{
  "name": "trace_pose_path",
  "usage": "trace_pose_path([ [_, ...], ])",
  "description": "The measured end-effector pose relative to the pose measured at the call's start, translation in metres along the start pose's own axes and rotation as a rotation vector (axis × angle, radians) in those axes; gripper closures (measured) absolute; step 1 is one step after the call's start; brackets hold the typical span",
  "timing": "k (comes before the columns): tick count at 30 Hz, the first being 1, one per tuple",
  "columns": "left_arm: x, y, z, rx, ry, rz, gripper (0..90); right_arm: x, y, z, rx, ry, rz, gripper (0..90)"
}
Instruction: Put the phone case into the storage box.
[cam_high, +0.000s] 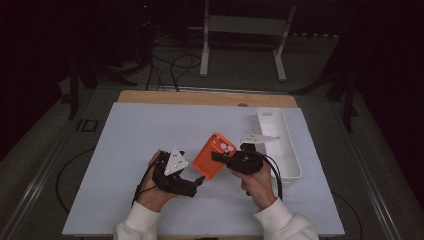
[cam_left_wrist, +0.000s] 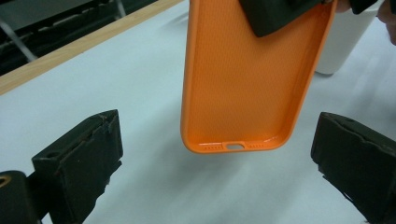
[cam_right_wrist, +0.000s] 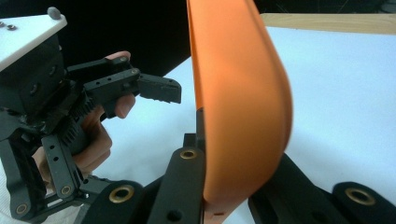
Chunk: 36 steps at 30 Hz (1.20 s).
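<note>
An orange phone case (cam_high: 212, 155) hangs tilted above the white mat, pinched at its camera end by my right gripper (cam_high: 218, 157), which is shut on it. In the right gripper view the case (cam_right_wrist: 238, 102) stands edge-on between the jaws of the right gripper (cam_right_wrist: 219, 186). In the left gripper view the hollow inside of the case (cam_left_wrist: 243, 79) faces me, port end down, just beyond the left gripper (cam_left_wrist: 218, 135). Its jaws stand wide apart and touch nothing. My left gripper (cam_high: 196, 185) sits just left of and below the case; one of its fingers (cam_right_wrist: 161, 88) points at the case.
A long white tray (cam_high: 292, 155) stands on the mat to the right of my right hand. The white mat (cam_high: 130, 140) covers a wooden table whose far edge (cam_high: 200, 97) shows behind it. A white metal stand (cam_high: 240, 30) and cables lie on the floor beyond.
</note>
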<state>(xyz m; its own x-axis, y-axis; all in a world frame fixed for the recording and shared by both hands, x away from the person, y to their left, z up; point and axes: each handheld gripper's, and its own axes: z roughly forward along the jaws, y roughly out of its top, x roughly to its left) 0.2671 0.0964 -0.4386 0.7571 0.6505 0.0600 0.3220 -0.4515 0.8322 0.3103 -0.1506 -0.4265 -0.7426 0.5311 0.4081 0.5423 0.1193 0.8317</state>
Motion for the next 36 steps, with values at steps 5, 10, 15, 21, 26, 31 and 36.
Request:
trace_pose_path([
  [5, 0.000, 0.000, 0.000, 0.003, -0.021, 0.002, 2.8, 0.001, 0.001, -0.003, 0.003, 0.018, -0.024, 86.5],
  [10, 0.001, 0.000, 0.000, 0.005, -0.047, 0.000, 2.5, 0.003, 0.001, -0.005, 0.005, 0.049, -0.058, 86.5],
  [15, 0.001, 0.000, -0.001, 0.002, -0.080, 0.000, 2.2, 0.006, 0.002, -0.007, 0.019, 0.076, -0.103, 86.4],
  [21, 0.003, 0.000, -0.002, -0.003, -0.109, -0.012, 3.1, 0.010, 0.002, -0.008, 0.024, 0.104, -0.136, 86.4],
  [26, 0.003, 0.000, -0.002, -0.007, -0.128, -0.011, 3.2, 0.012, 0.003, -0.009, 0.027, 0.130, -0.164, 86.4],
  [31, 0.003, 0.000, -0.002, -0.005, -0.154, -0.007, 3.6, 0.015, 0.004, -0.009, 0.035, 0.152, -0.192, 86.4],
  [36, 0.002, -0.001, -0.001, -0.009, -0.182, -0.005, 4.4, 0.017, 0.005, -0.008, 0.043, 0.182, -0.218, 86.4],
])
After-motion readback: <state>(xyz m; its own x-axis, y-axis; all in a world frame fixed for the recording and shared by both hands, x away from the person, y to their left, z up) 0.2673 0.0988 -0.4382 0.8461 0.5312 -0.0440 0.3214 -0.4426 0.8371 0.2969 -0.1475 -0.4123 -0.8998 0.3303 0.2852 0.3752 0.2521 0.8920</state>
